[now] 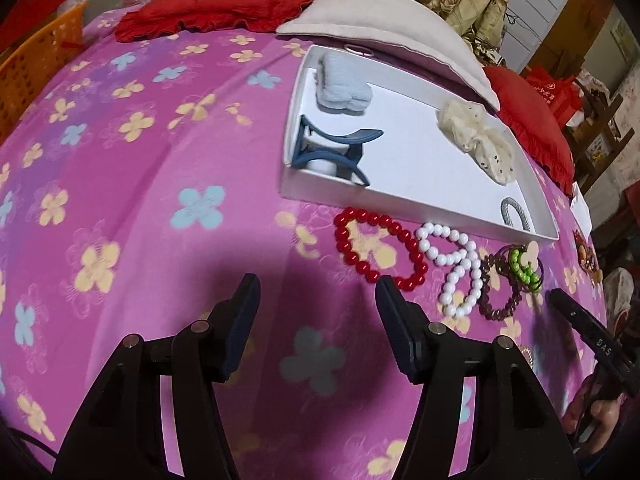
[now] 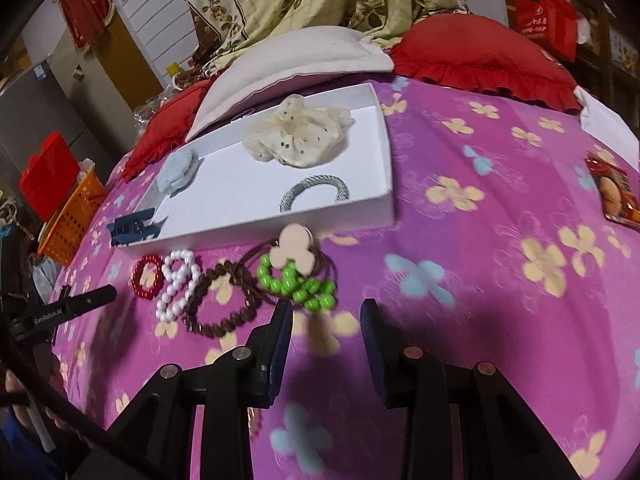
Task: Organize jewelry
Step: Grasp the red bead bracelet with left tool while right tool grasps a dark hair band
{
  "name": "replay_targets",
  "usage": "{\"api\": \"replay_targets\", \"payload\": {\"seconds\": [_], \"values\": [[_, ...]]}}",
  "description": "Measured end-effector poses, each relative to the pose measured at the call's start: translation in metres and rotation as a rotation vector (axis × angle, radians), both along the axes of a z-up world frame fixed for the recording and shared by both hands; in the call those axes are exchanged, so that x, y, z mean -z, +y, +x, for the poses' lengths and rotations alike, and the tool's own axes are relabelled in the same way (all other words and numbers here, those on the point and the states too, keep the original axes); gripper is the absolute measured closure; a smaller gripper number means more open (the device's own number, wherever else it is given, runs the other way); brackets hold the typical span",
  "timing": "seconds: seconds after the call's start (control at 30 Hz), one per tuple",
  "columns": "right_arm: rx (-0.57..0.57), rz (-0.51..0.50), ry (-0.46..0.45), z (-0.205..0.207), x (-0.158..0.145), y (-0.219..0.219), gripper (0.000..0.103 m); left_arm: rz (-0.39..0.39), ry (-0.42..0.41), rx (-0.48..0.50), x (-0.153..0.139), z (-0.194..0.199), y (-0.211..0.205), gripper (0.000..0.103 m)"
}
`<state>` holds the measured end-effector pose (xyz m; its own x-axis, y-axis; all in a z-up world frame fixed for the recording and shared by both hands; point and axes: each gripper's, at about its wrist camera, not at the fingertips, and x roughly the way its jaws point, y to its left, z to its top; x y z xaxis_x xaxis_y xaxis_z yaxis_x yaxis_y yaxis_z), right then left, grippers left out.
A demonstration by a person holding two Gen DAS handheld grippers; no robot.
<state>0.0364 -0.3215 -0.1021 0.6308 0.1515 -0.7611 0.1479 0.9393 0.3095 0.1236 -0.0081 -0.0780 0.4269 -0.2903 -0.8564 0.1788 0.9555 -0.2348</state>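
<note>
- The left gripper stands about half open over the pink flowered bedspread, with nothing between its jaws.
- The right gripper is parted less widely and also holds nothing; the bedspread shows in the gap.
- The side of the left gripper's finger, seen from the right wrist camera, bears white lettering that looks like "GenRobot.AI". The letters "DAS" show on the right gripper's finger in the left view.
- Just ahead of the right gripper lies a green bead bracelet, touching a pale flower-shaped hair tie on thin brown elastic.
- Beside these, in a row on the bedspread, lie a brown bead bracelet, a white bead bracelet and a red bead bracelet; the brown and white ones overlap.
- Beyond the row sits a white tray. It holds a cream scrunchie, a grey hair tie, a light blue fluffy piece and a dark blue claw clip at its corner.
- Behind the tray lie a grey-white pillow and red ruffled cushions.
- A red bag in the background carries white print too small to read.
</note>
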Motion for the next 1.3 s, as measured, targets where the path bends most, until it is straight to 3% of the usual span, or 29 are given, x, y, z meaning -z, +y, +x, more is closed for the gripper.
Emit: {"api": "replay_targets", "payload": {"seconds": [0.2,0.6,0.63,0.67,0.7,0.77,0.83,1.0,1.3], "values": [[-0.005,0.010,-0.008,0.031,0.002,0.004,0.070,-0.013,0.017,0.020,0.010,0.013,-0.013,0.043],[-0.016,-0.042,-0.007,0.058,0.008,0.020,0.065,0.103,-0.081,0.027,0.015,0.015,-0.034,0.044],[-0.018,-0.051,-0.007,0.059,0.008,0.022,0.066,0.119,-0.089,0.019,0.015,0.015,-0.036,0.052],[-0.020,-0.070,-0.006,0.058,0.008,0.024,0.070,0.137,-0.099,0.011,0.015,0.015,-0.038,0.080],[-0.024,-0.087,-0.004,0.058,0.008,0.026,0.074,0.152,-0.103,0.010,0.016,0.016,-0.040,0.093],[-0.035,-0.082,-0.005,0.056,0.008,0.028,0.090,0.130,-0.088,0.018,0.016,0.016,-0.040,0.095],[-0.038,-0.072,-0.010,0.053,0.005,0.030,0.096,0.112,-0.073,0.028,0.015,0.014,-0.039,0.095],[-0.031,-0.037,-0.036,0.041,-0.005,0.030,0.097,0.078,-0.063,0.042,0.007,0.000,-0.035,0.095],[-0.038,0.002,-0.118,0.012,-0.043,0.034,0.097,0.010,-0.120,0.040,-0.033,-0.029,-0.019,0.095]]}}
